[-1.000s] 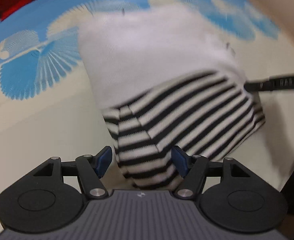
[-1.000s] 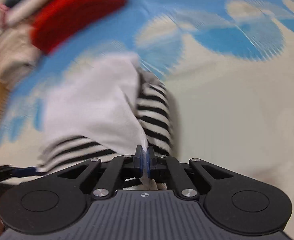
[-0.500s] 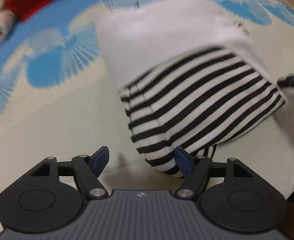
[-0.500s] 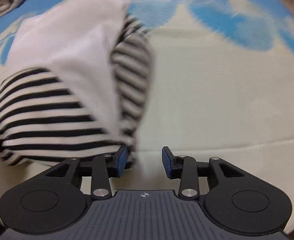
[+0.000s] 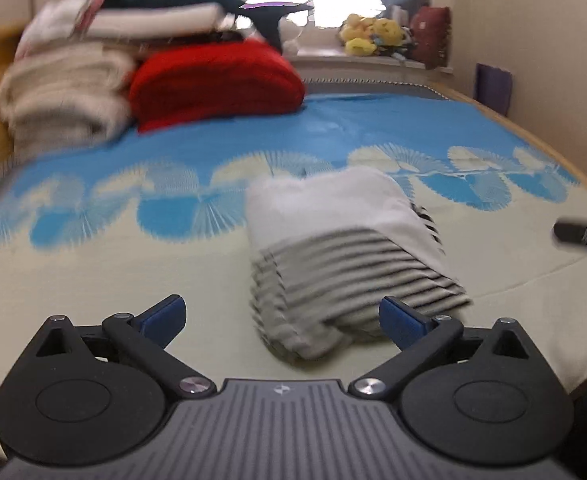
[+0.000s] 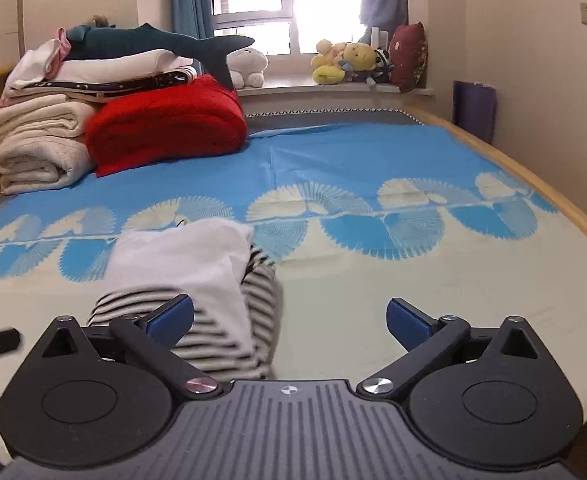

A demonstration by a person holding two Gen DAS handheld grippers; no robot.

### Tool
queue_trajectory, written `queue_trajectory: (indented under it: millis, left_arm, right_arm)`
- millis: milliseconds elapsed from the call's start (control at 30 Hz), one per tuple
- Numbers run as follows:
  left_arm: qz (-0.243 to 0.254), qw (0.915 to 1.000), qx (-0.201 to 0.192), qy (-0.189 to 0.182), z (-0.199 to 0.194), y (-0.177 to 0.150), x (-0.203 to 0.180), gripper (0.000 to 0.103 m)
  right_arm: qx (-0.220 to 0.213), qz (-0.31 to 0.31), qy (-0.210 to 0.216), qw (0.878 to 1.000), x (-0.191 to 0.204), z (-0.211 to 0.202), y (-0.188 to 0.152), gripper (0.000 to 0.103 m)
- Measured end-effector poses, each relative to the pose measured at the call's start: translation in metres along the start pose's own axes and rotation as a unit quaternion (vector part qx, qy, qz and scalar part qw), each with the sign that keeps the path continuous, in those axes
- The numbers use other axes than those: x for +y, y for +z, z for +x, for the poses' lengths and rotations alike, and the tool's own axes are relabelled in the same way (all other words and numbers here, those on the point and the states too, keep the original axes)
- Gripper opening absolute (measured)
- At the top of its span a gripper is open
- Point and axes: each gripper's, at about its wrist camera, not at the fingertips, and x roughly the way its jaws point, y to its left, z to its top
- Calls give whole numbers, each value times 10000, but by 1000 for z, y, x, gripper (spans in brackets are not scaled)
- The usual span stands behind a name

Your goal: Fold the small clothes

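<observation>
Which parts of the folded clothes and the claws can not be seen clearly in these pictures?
- Striped garment, left wrist view: motion blur smears its stripes and folds.
- Same garment, right wrist view: its near edge is hidden behind the right claw.
- Other claw, seen from each view: only a dark blurred tip at the picture's edge.
- Underside of the garment: hidden against the bed sheet.

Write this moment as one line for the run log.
left gripper: open, holds nothing | right gripper: open, holds nothing | striped garment: folded, lying on bed sheet
</observation>
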Motion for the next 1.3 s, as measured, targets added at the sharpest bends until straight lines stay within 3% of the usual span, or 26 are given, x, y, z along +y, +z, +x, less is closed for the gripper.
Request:
queue_trajectory:
  millis: [100,167,333,733,1300]
  left_arm:
    - [-87,9999,104,56,-6,-20,-15,103]
    - [-4,9996,120,274,-9,-29,-25,103]
    - [-62,9993,-45,371,-14,-33,-27,103]
    - [-340,9992,-70,209,-6,-27,-15,103]
    - [-431,9989,-17,167,0,-25,-15,102]
  right_arm:
    - [333,192,35,9993,6,-12,-17,102]
    - [423,192,37,9989,9,-15,-24,102]
    - [511,39,85,9986,20,-12,-28,102]
    - [470,-717,191,9961,52,-1,-31,102]
    - [433,-611,181,9970,54,-1,-29,102]
